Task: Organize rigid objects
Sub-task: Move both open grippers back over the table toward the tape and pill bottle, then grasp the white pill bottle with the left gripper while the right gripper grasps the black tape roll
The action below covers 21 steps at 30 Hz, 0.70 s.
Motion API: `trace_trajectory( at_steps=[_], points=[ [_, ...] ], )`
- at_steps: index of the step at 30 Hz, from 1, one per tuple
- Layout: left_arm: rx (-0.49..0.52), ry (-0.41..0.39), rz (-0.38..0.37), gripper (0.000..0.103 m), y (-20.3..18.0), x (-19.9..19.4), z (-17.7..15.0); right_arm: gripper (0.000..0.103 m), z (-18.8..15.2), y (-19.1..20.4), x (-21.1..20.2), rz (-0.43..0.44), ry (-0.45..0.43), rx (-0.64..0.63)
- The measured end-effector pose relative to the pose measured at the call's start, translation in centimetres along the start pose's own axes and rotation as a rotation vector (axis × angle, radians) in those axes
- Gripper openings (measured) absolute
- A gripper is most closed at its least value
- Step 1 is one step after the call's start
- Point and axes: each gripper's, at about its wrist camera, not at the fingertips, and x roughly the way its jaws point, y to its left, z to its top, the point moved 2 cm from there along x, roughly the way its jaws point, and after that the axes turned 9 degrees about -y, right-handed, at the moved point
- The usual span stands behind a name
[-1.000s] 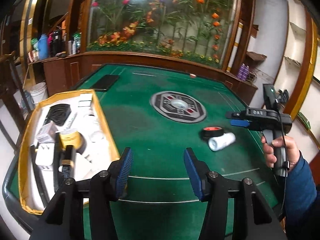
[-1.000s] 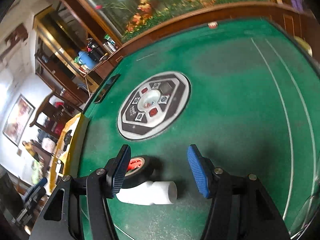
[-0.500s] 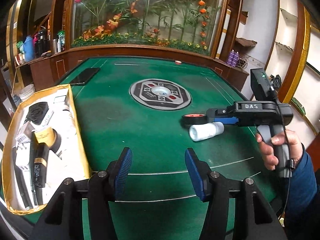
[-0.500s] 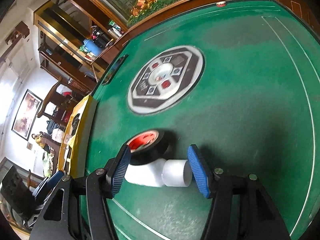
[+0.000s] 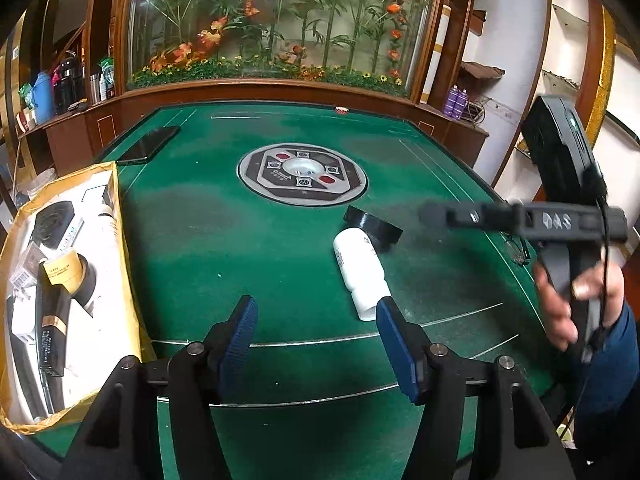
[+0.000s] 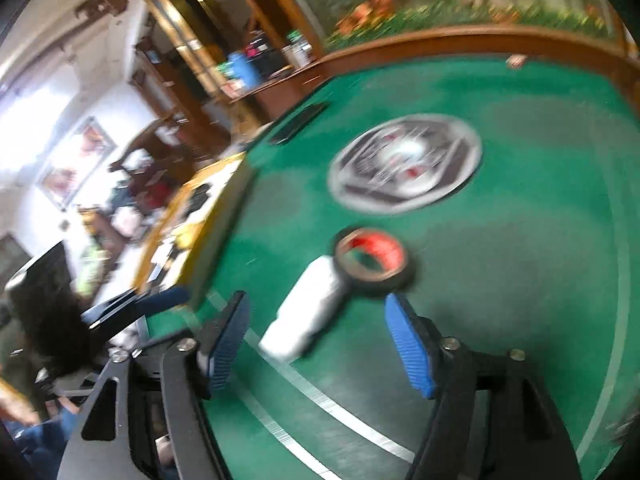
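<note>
Yellow-rimmed open box (image 5: 128, 280), packed with small items, far left of white plastic cylinder bottle (image 5: 362, 276). Left gripper (image 5: 312, 340) jaws apart, empty, near bottle's end. Black tape roll (image 5: 374, 226) touches bottle's far end. Right gripper (image 6: 318, 340) jaws apart, empty, just right of bottle.

- The bottle (image 5: 362, 274) lies on the bench (image 5: 240, 248), its far end touching the tape roll (image 5: 374, 226) behind it.
- The emblem (image 5: 302, 174) sits behind both, mid-bench.
- The box (image 5: 128, 280) rests along the bench's left edge.
- A phone (image 5: 148, 144) lies behind the box.
</note>
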Motion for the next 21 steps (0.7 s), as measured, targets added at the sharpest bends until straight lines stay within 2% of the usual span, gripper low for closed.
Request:
trace_trajectory(
  at_steps=[2, 4, 8, 10, 12, 14, 15, 17, 18, 19, 21],
  points=[
    [-0.005, 0.011, -0.008, 0.066, -0.2, 0.3, -0.1, 0.076, 0.8, -0.3, 0.5, -0.055, -0.016, -0.042],
    [0.004, 0.018, -0.013, 0.066, -0.6, 0.4, -0.3, 0.077, 1.1, -0.6, 1.8, -0.083, 0.010, -0.061],
    [0.028, 0.021, -0.021, 0.066, -1.5, 0.5, -0.3, 0.077, 1.0, -1.3, 4.6, -0.058, 0.082, -0.032],
    [0.035, 0.025, -0.025, 0.067, -1.8, 0.8, -0.3, 0.077, 0.9, -1.7, 5.5, -0.063, 0.090, -0.009],
    [0.037, 0.031, -0.025, 0.068, -1.9, 1.2, -0.3, 0.077, 0.8, -2.2, 6.0, -0.032, 0.095, 0.028],
    [0.041, 0.042, -0.028, 0.068, -2.2, 1.9, -0.2, 0.068, 0.6, -2.7, 5.8, -0.016, 0.080, 0.056],
    [0.044, 0.046, -0.027, 0.068, -2.3, 2.1, -0.1, 0.056, 0.5, -2.8, 5.8, -0.013, 0.086, 0.057],
    [0.049, 0.054, -0.027, 0.068, -2.6, 2.7, 0.1, 0.044, 0.7, -3.0, 5.3, 0.028, 0.075, 0.081],
    [0.050, 0.060, -0.033, 0.068, -2.8, 3.0, 0.2, 0.026, 0.8, -3.0, 5.0, 0.071, 0.071, 0.104],
    [0.053, 0.064, -0.035, 0.068, -3.0, 3.3, 0.3, 0.021, 0.9, -2.8, 4.8, 0.092, 0.071, 0.112],
    [0.064, 0.074, -0.024, 0.068, -3.3, 4.1, 0.6, 0.021, 1.1, -2.3, 4.2, 0.062, 0.053, 0.067]
  ],
)
